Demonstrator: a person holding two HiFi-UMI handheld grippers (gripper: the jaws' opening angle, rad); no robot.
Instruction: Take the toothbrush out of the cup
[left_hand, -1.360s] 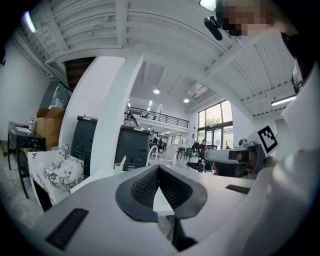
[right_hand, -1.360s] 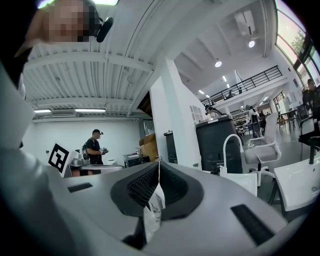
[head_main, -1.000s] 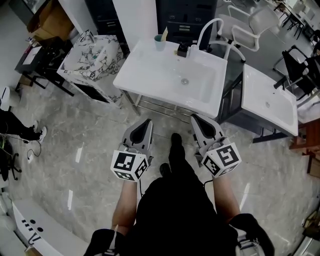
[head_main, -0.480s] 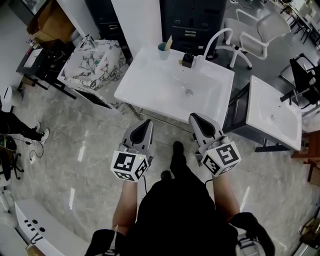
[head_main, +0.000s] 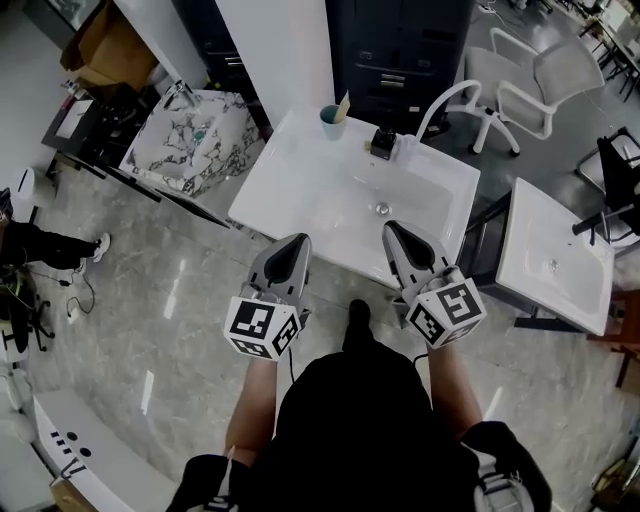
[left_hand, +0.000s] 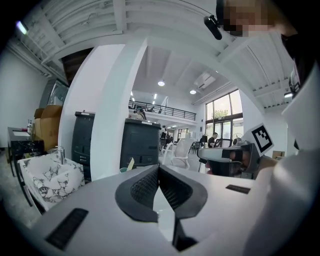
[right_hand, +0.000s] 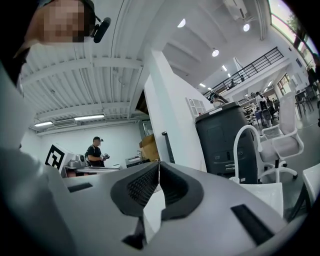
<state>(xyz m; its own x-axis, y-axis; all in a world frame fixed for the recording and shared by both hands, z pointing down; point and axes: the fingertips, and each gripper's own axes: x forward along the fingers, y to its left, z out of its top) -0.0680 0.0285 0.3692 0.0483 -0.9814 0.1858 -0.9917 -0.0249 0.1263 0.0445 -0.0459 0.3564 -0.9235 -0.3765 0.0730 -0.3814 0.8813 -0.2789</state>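
A teal cup (head_main: 330, 121) stands at the far left corner of the white sink (head_main: 300, 175), with a pale toothbrush (head_main: 343, 103) sticking up out of it. My left gripper (head_main: 296, 243) and right gripper (head_main: 392, 230) hover side by side at the sink's near edge, well short of the cup. Both are shut, with nothing between the jaws. In the left gripper view the shut left gripper (left_hand: 159, 167) points toward the toothbrush (left_hand: 130, 163), which peeks up just left of it. The right gripper view shows the shut right gripper (right_hand: 159, 164) and the white faucet (right_hand: 245, 142).
A curved white faucet (head_main: 445, 100) and a small black object (head_main: 381, 141) sit at the sink's back edge. A marble-patterned basin (head_main: 185, 135) stands to the left and a second white sink (head_main: 555, 250) to the right. A dark cabinet (head_main: 400, 50) and a white chair (head_main: 540, 80) stand behind.
The person has stepped forward, so the sink and cup lie nearer in the head view. Both grippers now reach the sink's near edge, still shut.
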